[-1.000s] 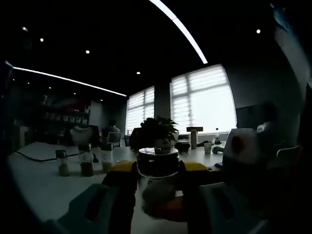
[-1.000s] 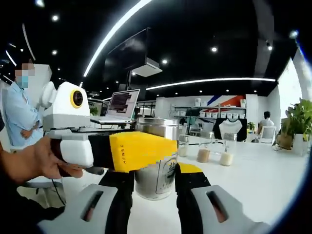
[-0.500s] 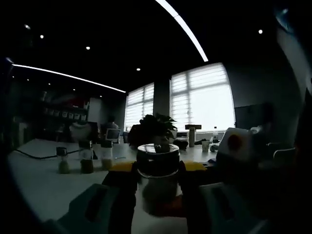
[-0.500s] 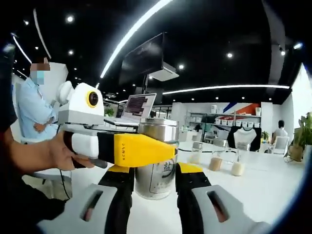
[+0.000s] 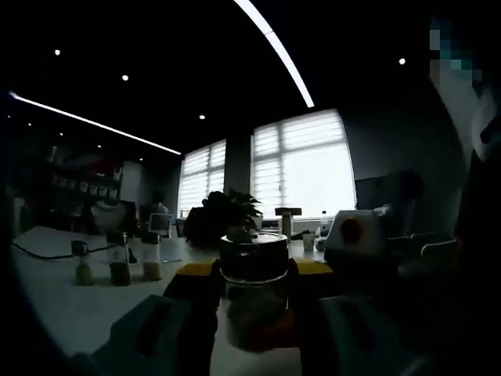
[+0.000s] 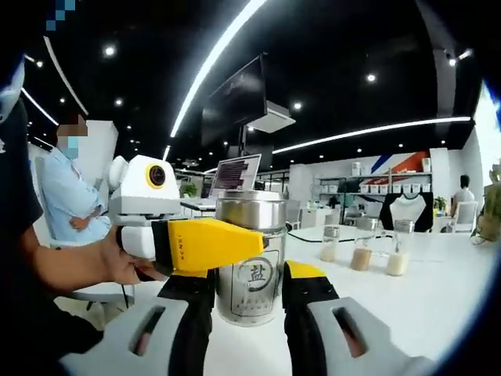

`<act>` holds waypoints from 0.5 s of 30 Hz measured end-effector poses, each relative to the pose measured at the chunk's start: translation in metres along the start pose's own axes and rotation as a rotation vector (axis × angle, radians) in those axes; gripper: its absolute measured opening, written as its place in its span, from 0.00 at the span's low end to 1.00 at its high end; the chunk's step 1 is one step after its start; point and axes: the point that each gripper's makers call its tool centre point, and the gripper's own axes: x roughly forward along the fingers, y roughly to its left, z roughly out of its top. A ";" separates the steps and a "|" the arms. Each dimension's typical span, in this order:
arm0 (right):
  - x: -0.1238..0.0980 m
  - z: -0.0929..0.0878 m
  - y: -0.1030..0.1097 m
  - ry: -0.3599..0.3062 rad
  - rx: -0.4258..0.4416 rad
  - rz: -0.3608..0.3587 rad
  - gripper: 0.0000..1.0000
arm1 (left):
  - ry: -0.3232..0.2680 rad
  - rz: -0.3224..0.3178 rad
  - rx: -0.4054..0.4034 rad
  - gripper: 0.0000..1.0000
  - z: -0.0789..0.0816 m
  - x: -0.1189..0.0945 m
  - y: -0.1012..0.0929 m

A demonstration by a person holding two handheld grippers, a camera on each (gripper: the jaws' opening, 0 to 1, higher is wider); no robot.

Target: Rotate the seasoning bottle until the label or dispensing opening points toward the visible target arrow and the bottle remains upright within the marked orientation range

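Seasoning bottle (image 6: 250,270) upright on the white counter (image 6: 407,301), its metal cap level, printed label facing my right tool (image 6: 249,294); right tool's jaws flank the bottle, whether clamped I cannot tell; left tool (image 6: 235,244) reaches across at cap height, its grip likewise unclear; in the left gripper view the bottle (image 5: 252,294) stands between that tool's (image 5: 254,301) jaws. Step, I judge: mid-rotation; no target arrow visible; next, turn gently, keeping the bottle vertical. Three small shakers (image 6: 364,251) stand well apart.
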 end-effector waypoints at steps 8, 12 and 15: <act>0.007 -0.007 -0.011 0.021 -0.026 -0.170 0.31 | 0.042 0.129 0.051 0.37 -0.007 0.006 0.012; 0.007 -0.010 -0.016 0.021 0.004 -0.226 0.31 | 0.079 0.173 0.075 0.37 -0.010 0.007 0.014; 0.008 -0.012 -0.018 0.028 0.012 -0.238 0.31 | 0.095 0.192 0.085 0.37 -0.012 0.007 0.016</act>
